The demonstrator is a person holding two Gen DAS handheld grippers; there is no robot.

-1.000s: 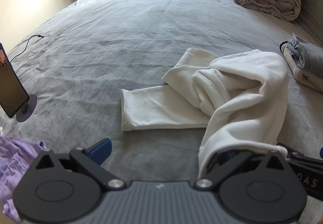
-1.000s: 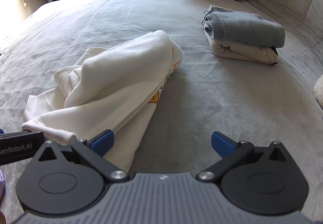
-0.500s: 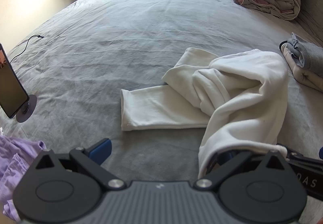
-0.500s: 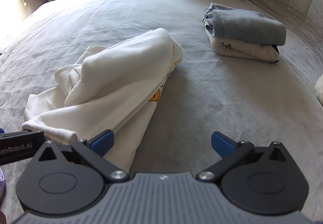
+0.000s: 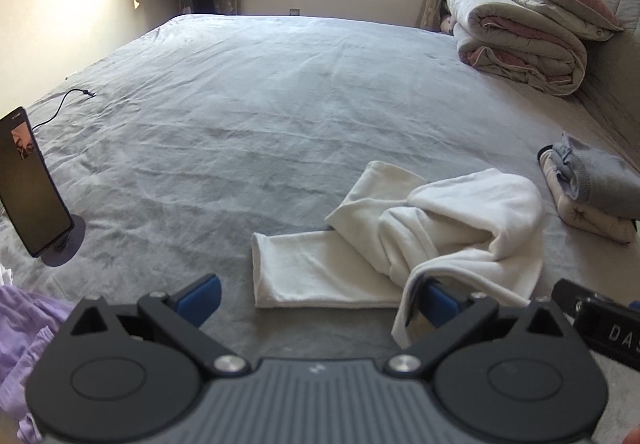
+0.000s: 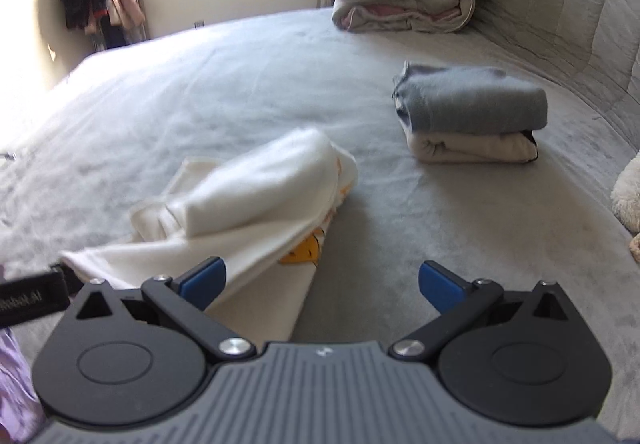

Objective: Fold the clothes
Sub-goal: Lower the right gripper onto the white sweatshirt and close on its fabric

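Note:
A crumpled white sweatshirt (image 5: 448,228) lies on the grey bed (image 5: 248,124), one sleeve stretched out to the left. It also shows in the right wrist view (image 6: 256,204), with a yellow print at its lower edge. My left gripper (image 5: 320,296) is open; the sweatshirt's hem drapes over its right finger. My right gripper (image 6: 322,280) is open; its left finger touches the sweatshirt's edge. Each gripper sits just beside the other at the garment's near end.
A folded stack of grey and cream clothes (image 6: 472,116) lies to the right. A rolled duvet with pillows (image 5: 528,44) is at the headboard. A phone on a stand (image 5: 32,188) and a purple garment (image 5: 20,340) are at the left.
Both cameras have tilted up and pulled back, so the window and far wall show. The sweatshirt looks more bunched and lifted at its near end. Both grippers stay open.

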